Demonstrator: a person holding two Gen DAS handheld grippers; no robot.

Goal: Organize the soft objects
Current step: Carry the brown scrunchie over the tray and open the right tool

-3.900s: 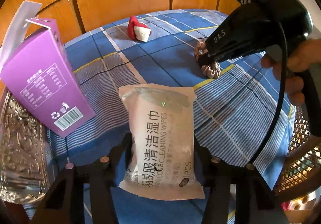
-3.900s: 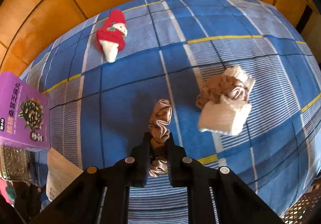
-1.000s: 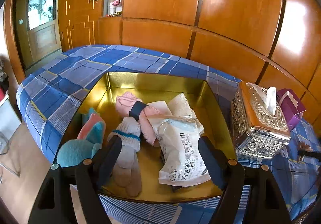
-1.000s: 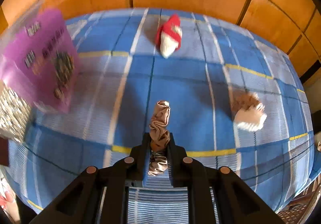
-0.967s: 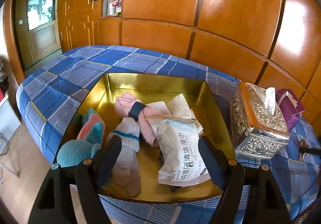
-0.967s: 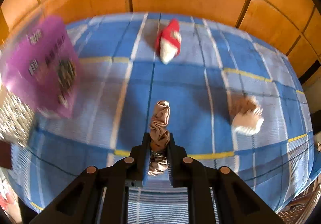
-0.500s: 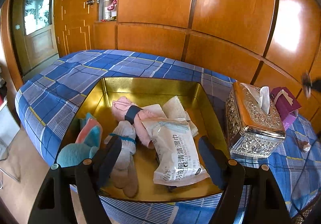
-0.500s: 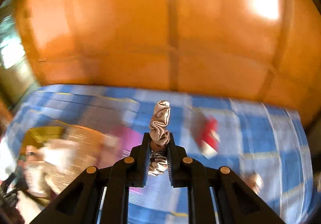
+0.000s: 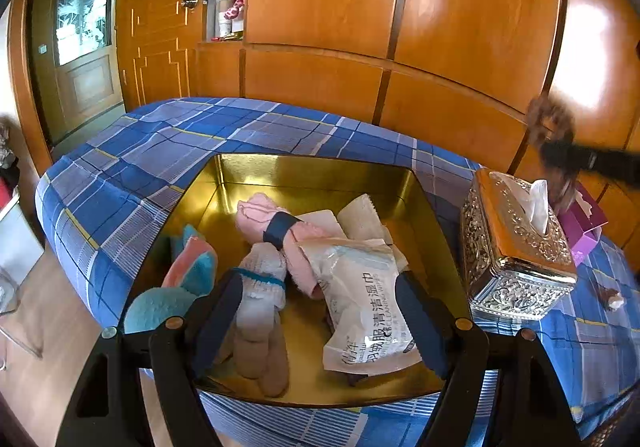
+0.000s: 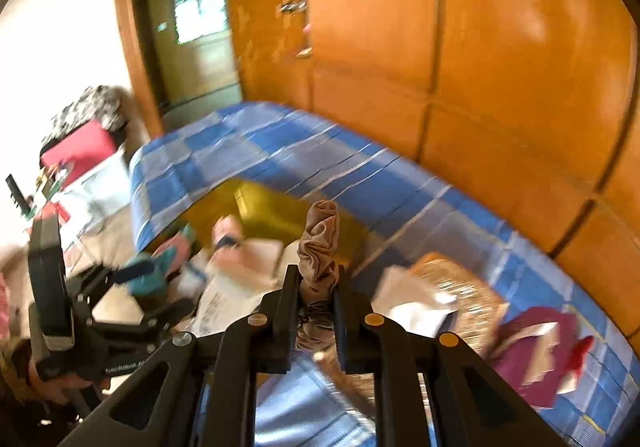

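The right claw (image 10: 316,311), clamped on a beige scrunchie (image 10: 319,247), carries it toward the gold tin (image 9: 312,171); next, release above it, while the left claw (image 9: 320,323) hangs open and empty.

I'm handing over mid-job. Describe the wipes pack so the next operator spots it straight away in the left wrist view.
On the blue plaid bed sits a gold tin tray, left of the ornate silver tissue box. The wipes pack lies in the tray's near right part, against the pink rolled cloth. It is the only flat, glossy white packet with printed lettering; everything around it is fabric or plush.
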